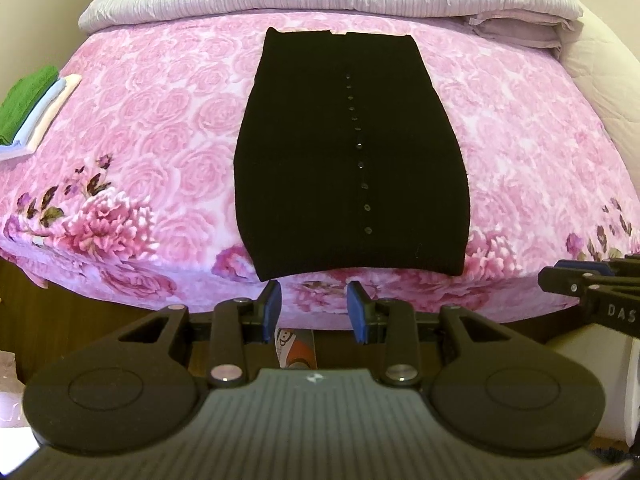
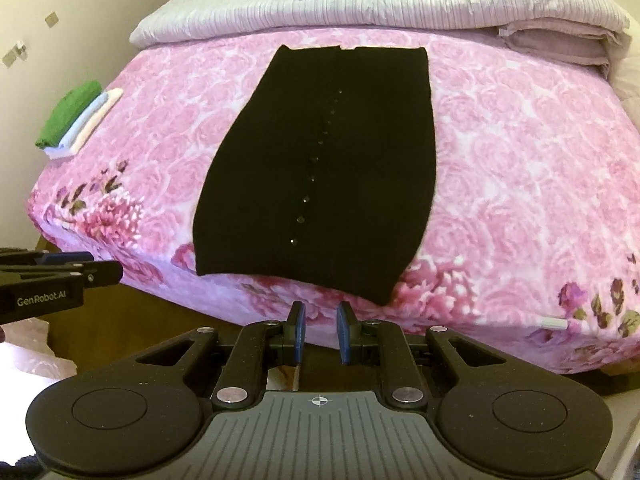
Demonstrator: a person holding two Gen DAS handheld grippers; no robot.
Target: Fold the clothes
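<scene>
While both tools hover short of the bed's near edge, the left gripper point(image 1: 314, 306) has its blue-padded fingers apart on nothing, and the right gripper point(image 2: 321, 332) shows a narrower empty gap. Just beyond lies the black knit buttoned garment point(image 1: 352, 160), folded into a long panel on the pink rose-print blanket point(image 1: 152, 140). Its hem overhangs the edge; a one-layer pinch could drag it off. Farther left sits a stack of folded green, blue and cream cloths point(image 2: 76, 120).

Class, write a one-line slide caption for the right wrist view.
Open right gripper hovers before a black buttoned garment lying flat on a pink floral bed.
</scene>
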